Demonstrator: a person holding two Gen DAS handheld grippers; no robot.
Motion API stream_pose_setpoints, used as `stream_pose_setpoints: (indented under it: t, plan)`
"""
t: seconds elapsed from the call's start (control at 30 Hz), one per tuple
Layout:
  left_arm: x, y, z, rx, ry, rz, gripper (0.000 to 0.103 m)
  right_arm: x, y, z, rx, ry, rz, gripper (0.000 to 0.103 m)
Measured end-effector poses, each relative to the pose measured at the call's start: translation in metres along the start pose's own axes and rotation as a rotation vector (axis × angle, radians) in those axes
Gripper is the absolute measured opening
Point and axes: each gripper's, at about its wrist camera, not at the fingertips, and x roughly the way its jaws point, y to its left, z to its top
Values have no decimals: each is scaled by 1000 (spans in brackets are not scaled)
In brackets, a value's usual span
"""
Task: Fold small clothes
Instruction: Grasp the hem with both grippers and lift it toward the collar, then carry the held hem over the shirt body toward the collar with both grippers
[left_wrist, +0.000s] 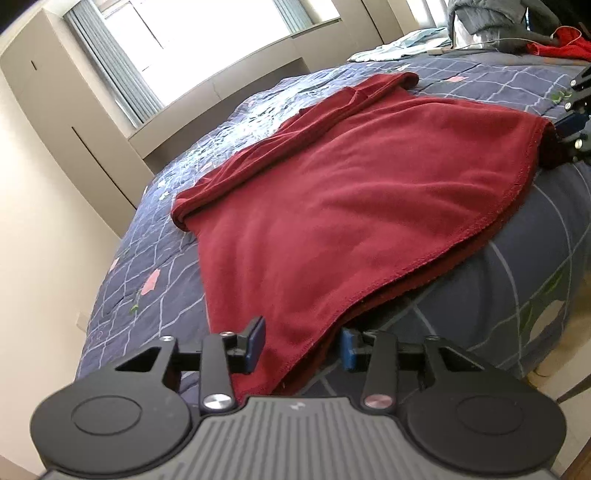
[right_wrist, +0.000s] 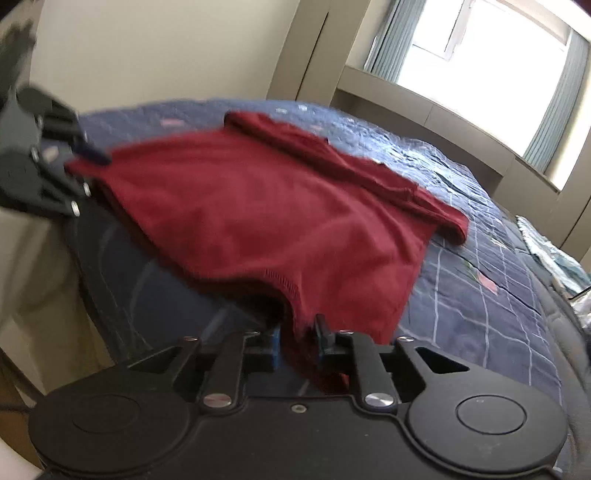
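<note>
A dark red fleece garment (left_wrist: 351, 192) lies spread on the blue quilted bed (left_wrist: 155, 295), its hem toward the bed's near edge. My left gripper (left_wrist: 303, 345) is open, its blue-padded fingers (left_wrist: 256, 341) on either side of the garment's near hem corner. In the right wrist view the garment (right_wrist: 266, 206) reaches to my right gripper (right_wrist: 297, 343), which is shut on the other hem corner, with red cloth bunched between the pads. The right gripper also shows at the right edge of the left wrist view (left_wrist: 574, 122), and the left gripper at the left of the right wrist view (right_wrist: 55, 162).
The bed's near edge drops off just in front of both grippers. A light blue garment (left_wrist: 399, 46), a grey bundle (left_wrist: 487, 18) and a bright red cloth (left_wrist: 557, 46) lie at the bed's far end. A window (left_wrist: 221, 40) and beige cabinets (left_wrist: 55, 122) line the far wall.
</note>
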Motion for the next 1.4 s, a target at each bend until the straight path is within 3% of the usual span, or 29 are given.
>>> stream_pose_setpoints:
  t: [0.07, 0.13, 0.17, 0.2, 0.53, 0.7, 0.93, 1.2, 1.4]
  plan:
    - [1, -1, 1, 8, 3, -18, 19, 0, 1, -2, -12, -7, -11, 23]
    - [1, -3, 1, 25, 2, -12, 11, 1, 3, -2, -36, -16, -41, 22]
    - [1, -4, 1, 34, -2, -8, 6, 1, 2, -2, -46, -20, -54, 19]
    - [0, -4, 1, 40, -8, -3, 5, 1, 2, -1, -53, -23, -63, 6]
    - [-43, 5, -5, 101, -101, 33, 3, -33, -6, -5, -87, -62, -101, 3]
    - [-76, 1, -14, 140, -114, -23, 3, -66, -6, -7, -117, -69, -83, 3]
    - [-134, -13, -48, 207, -68, -173, 3, -128, 4, -24, -188, 10, 49, 3]
    - [-182, -12, -64, 170, -67, -194, 3, -182, 28, -37, -234, 29, 132, 3]
    - [-182, 15, -32, 65, -79, -207, 4, -183, 9, -23, -196, 8, 168, 3]
